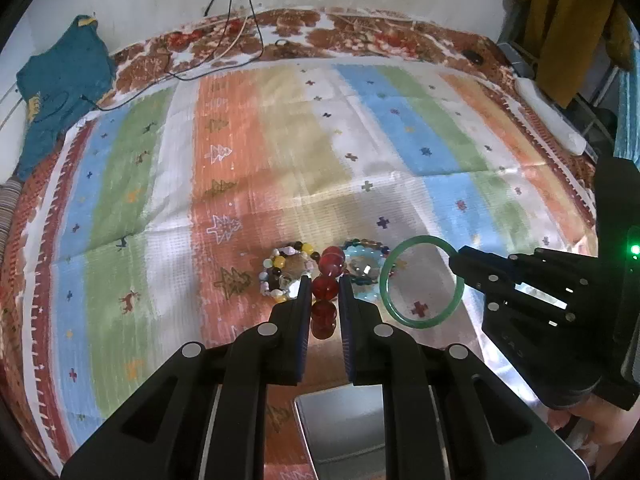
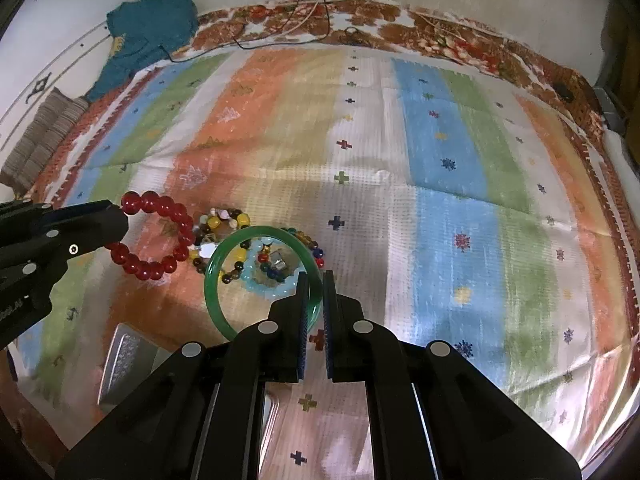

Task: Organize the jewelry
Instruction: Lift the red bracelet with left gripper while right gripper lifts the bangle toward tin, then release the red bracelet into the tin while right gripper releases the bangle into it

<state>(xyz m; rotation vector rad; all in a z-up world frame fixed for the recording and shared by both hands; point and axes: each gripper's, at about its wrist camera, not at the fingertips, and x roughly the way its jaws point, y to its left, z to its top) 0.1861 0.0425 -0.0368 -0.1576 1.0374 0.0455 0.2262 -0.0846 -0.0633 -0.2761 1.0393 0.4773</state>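
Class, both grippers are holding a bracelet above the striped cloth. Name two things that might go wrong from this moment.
1. The right gripper pinches only the rim of the smooth green bangle, so it may slip or swing out.
2. The left gripper holds the red bead bracelet by a few beads; its hanging loop is near the mixed bead bracelets on the cloth and could snag them.

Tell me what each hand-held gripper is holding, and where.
Left hand-held gripper: red bead bracelet, pinched across its beads. Right hand-held gripper: green jade-like bangle, by its rim.
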